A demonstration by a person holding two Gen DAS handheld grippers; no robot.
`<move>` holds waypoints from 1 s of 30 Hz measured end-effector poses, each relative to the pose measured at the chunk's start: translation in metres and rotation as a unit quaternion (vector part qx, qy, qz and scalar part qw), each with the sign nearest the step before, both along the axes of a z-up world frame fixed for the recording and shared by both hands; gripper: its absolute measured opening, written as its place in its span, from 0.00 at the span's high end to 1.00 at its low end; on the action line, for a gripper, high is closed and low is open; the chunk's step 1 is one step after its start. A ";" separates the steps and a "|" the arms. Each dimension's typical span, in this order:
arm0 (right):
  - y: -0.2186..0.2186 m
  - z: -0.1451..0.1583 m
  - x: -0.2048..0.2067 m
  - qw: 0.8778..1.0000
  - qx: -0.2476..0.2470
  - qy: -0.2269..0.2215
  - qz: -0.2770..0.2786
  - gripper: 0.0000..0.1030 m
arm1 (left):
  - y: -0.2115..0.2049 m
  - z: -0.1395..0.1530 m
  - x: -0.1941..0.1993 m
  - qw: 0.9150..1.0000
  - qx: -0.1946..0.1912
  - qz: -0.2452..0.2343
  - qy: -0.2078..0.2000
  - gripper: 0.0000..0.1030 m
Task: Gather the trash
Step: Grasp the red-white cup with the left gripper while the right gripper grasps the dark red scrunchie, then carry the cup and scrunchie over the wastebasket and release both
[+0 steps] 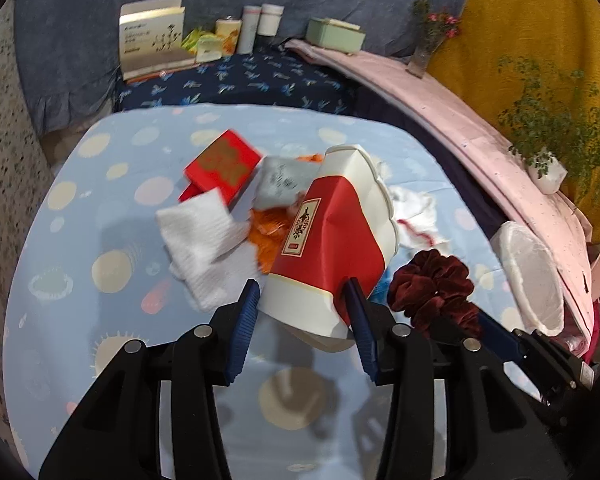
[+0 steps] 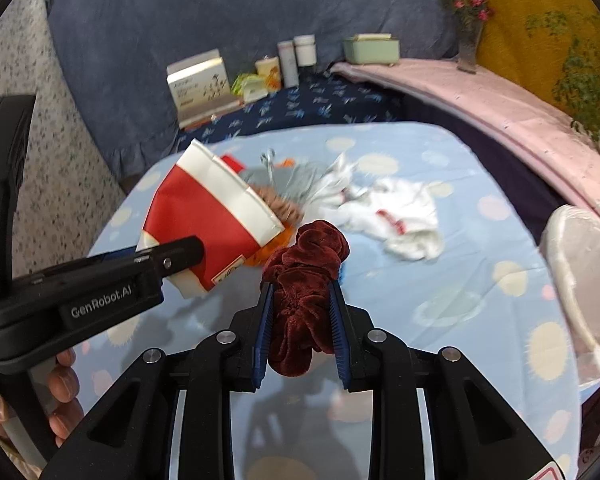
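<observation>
A crumpled red and white paper carton (image 1: 332, 240) is pinched at its lower white end between the blue ribbed pads of the left claw (image 1: 302, 312), which is closed about halfway, and it hangs tilted just above the desk (image 1: 60, 240) draped in a pale blue cloth with round planet prints. Just to its right, the right claw (image 2: 302, 320) is narrowly closed on a dark red velvet scrunchie (image 2: 306, 276). Behind the carton lie a white folded tissue (image 1: 204, 240), a small red box (image 1: 222, 164), orange scraps (image 1: 268, 236) and a crumpled white wrapper (image 2: 396, 216). A white-lined bin (image 1: 534, 276) stands at the desk's right edge.
</observation>
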State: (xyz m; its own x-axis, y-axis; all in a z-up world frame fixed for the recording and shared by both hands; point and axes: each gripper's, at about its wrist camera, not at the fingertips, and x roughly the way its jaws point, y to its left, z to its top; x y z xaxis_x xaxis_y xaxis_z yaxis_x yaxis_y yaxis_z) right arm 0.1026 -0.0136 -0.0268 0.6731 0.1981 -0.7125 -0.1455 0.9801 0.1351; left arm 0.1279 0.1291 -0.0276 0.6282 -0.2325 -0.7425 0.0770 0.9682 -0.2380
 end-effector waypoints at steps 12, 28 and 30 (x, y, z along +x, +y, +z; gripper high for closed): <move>-0.091 0.078 -0.019 0.992 0.002 -0.097 -0.083 0.75 | -0.086 0.068 -0.004 0.995 -0.012 -0.078 -0.063 0.59; -0.216 0.103 -0.040 0.968 -0.015 -0.135 -0.209 0.75 | -0.223 0.103 -0.003 0.976 -0.013 -0.194 -0.097 0.59; -0.229 0.101 -0.041 0.966 -0.016 -0.133 -0.220 0.75 | -0.237 0.101 -0.001 0.974 -0.012 -0.206 -0.095 0.59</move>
State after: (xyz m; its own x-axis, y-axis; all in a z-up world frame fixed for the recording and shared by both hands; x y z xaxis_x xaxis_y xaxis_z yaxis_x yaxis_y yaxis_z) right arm 0.0619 -0.2430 0.0738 0.8474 -0.1685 -0.5036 0.2611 0.9580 0.1189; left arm 0.1273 -0.1080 0.0738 0.6028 -0.5098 -0.6138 0.5026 0.8401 -0.2043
